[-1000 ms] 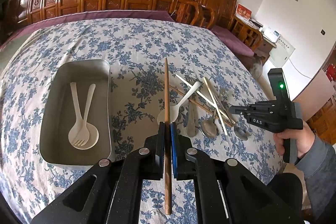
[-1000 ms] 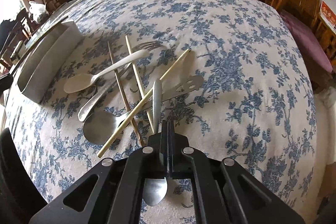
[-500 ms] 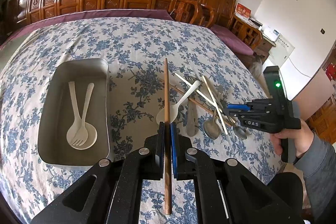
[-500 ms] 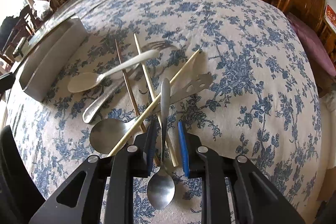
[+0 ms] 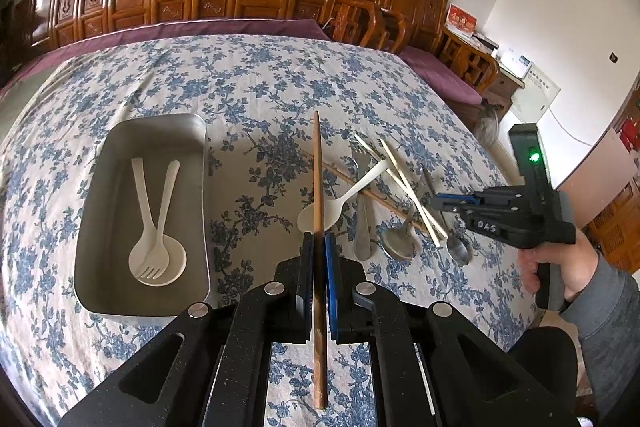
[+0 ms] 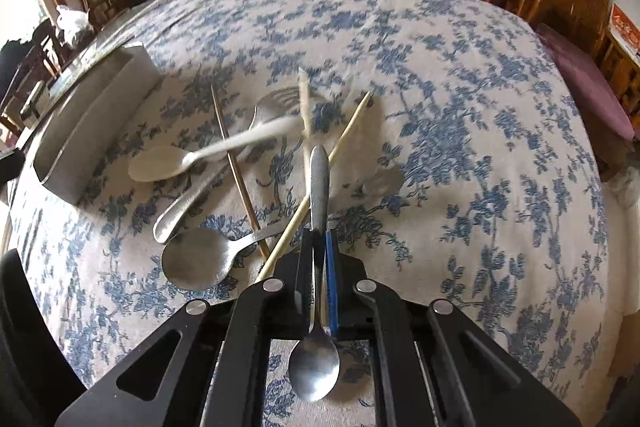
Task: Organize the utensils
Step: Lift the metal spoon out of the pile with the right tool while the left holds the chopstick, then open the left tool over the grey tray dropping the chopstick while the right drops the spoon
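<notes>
Carved wooden chairs ring a bench [image 5: 248, 79] draped in a blue-flowered cloth, with a metal tray [image 5: 100, 187] at nine o'clock from the loose pile of utensils; the tray already holds a white plastic spoon [image 5: 170, 251] and a white plastic fork [image 5: 149, 259]. At the left, the left claw [image 5: 319, 283] is pressed together on a dark wooden chopstick [image 5: 318, 187], pinched partway along its length; light and stiff, it should carry easily, though the smooth round shaft could swivel in a light pinch. At the right, the right claw [image 6: 319, 275] has just been closing and now pinches a small steel spoon [image 6: 316, 359] by its slim handle, bowl hanging at six o'clock toward the camera. Steel is heavier and slick, so a grip nearer the bowl would likely tilt less. Still on the cloth lie a large steel spoon [image 6: 196, 263], pale chopsticks [image 6: 348, 131] and another white spoon [image 6: 160, 167]. Legible writing: "DAS" on the right claw's body.
</notes>
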`<state>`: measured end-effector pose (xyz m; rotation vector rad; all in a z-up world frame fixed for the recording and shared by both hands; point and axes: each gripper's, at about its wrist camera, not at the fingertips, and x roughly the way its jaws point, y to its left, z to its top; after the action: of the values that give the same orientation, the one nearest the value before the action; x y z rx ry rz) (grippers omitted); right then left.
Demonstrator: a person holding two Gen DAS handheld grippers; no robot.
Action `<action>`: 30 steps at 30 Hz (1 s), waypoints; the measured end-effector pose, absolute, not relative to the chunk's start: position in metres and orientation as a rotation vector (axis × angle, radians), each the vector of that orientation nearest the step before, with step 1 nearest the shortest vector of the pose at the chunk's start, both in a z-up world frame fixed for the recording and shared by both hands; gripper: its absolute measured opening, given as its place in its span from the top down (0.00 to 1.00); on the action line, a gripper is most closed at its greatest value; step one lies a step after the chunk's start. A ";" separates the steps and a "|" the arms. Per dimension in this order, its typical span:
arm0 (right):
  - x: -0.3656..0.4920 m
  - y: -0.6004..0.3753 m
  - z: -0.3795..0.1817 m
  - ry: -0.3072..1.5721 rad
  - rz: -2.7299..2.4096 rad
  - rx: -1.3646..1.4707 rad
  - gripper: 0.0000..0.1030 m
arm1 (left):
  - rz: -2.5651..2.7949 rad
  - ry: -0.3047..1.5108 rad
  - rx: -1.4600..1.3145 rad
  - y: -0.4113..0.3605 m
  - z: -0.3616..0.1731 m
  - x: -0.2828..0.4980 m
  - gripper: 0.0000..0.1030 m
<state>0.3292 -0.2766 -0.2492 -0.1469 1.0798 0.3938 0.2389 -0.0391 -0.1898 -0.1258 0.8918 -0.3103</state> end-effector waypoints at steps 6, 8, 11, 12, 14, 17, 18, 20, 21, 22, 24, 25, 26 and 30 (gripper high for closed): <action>0.319 -0.272 -0.226 1.034 0.421 -0.161 0.93 | -0.303 0.884 -0.125 -0.034 -0.188 0.240 0.96; 0.315 -0.264 -0.217 1.012 0.437 -0.177 0.93 | -0.295 0.876 -0.115 -0.028 -0.184 0.242 0.96; 0.310 -0.253 -0.200 0.973 0.464 -0.190 0.94 | -0.278 0.865 -0.104 -0.017 -0.178 0.243 0.96; 0.308 -0.249 -0.193 0.956 0.470 -0.193 0.94 | -0.268 0.861 -0.100 -0.010 -0.175 0.243 0.96; 0.306 -0.243 -0.183 0.936 0.484 -0.192 0.94 | -0.250 0.854 -0.091 0.002 -0.172 0.245 0.96; 0.303 -0.231 -0.170 0.912 0.501 -0.195 0.94 | -0.224 0.857 -0.070 0.019 -0.169 0.250 0.96; 0.303 -0.226 -0.166 0.906 0.509 -0.196 0.94 | -0.217 0.863 -0.063 0.024 -0.170 0.252 0.96; 0.303 -0.216 -0.158 0.892 0.524 -0.197 0.93 | -0.196 0.874 -0.044 0.035 -0.172 0.258 0.96; 0.303 -0.208 -0.153 0.883 0.538 -0.196 0.93 | -0.187 0.879 -0.039 0.039 -0.173 0.260 0.96; 0.304 -0.202 -0.150 0.878 0.548 -0.194 0.93 | -0.180 0.884 -0.037 0.044 -0.175 0.262 0.96; 0.305 -0.189 -0.144 0.867 0.565 -0.195 0.93 | -0.162 0.893 -0.028 0.053 -0.179 0.268 0.96; 0.306 -0.180 -0.142 0.864 0.578 -0.192 0.93 | -0.153 0.902 -0.025 0.057 -0.182 0.271 0.96; 0.307 -0.174 -0.141 0.862 0.585 -0.192 0.93 | -0.147 0.916 -0.020 0.060 -0.186 0.276 0.96; 0.312 -0.141 -0.136 0.850 0.626 -0.164 0.93 | -0.136 0.963 -0.024 0.068 -0.200 0.284 0.96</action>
<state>0.3121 -0.1410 -0.1356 -0.1640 0.8500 0.6264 0.2844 0.0676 -0.2001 -0.0238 0.9629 -0.1363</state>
